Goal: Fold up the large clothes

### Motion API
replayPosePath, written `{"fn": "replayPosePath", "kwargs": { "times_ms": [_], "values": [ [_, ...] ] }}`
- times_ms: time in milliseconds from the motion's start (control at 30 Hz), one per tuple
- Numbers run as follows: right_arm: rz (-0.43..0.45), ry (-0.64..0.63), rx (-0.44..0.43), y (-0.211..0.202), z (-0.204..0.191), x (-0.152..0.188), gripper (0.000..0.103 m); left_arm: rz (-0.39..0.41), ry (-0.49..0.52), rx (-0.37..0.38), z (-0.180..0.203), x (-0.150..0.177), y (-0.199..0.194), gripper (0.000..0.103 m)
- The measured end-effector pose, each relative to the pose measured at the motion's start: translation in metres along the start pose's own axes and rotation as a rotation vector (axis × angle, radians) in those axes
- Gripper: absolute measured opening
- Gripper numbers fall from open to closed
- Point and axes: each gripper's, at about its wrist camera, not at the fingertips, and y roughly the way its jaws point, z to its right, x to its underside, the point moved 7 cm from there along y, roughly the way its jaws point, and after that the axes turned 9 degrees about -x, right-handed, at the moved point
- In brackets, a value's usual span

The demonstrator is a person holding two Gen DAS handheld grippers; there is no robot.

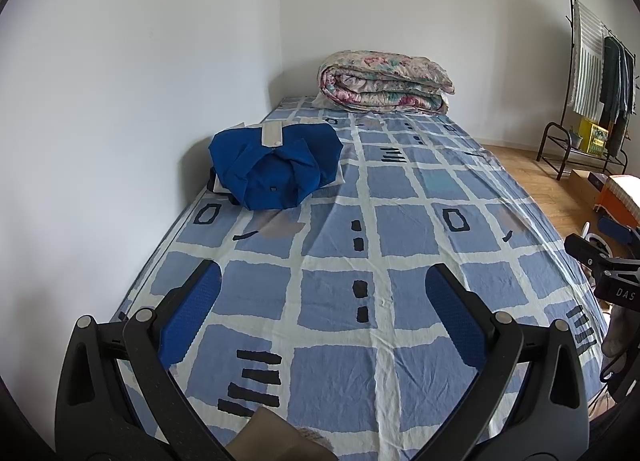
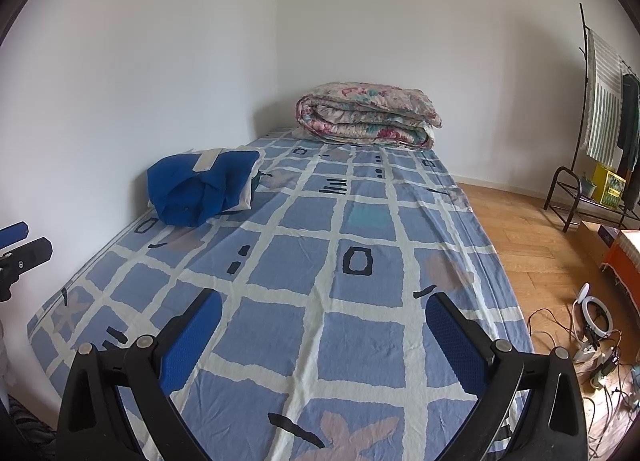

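Through my left wrist view, my left hand-held gripper (image 1: pixel 323 293) hovers spread wide and empty above the bed (image 1: pixel 400 197), the folded blue garment (image 1: pixel 276 169) lying far-left by the wall, and my right view shows my right hand-held gripper (image 2: pixel 323 315) likewise agape over it.

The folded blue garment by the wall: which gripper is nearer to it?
Left. The left gripper faces the blue garment almost straight ahead; the right gripper sits further right, away from the wall.
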Motion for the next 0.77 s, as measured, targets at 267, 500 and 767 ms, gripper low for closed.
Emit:
{"fn": "replayPosePath", "kwargs": {
  "times_ms": [267, 500, 767],
  "values": [
    [-0.001, 0.001, 0.003, 0.0, -0.002, 0.0, 0.103, -0.003, 0.001, 0.003, -0.001, 0.0, 0.001, 0.103],
    [-0.002, -0.001, 0.0, 0.001, -0.003, 0.002, 0.103, -0.007, -0.006, 0.016, -0.001, 0.0, 0.003, 0.103],
    [-0.006, 0.002, -0.006, 0.002, -0.004, 0.006, 0.103, -0.005, -0.002, 0.007, -0.002, 0.01, 0.003, 0.103]
  ]
}}
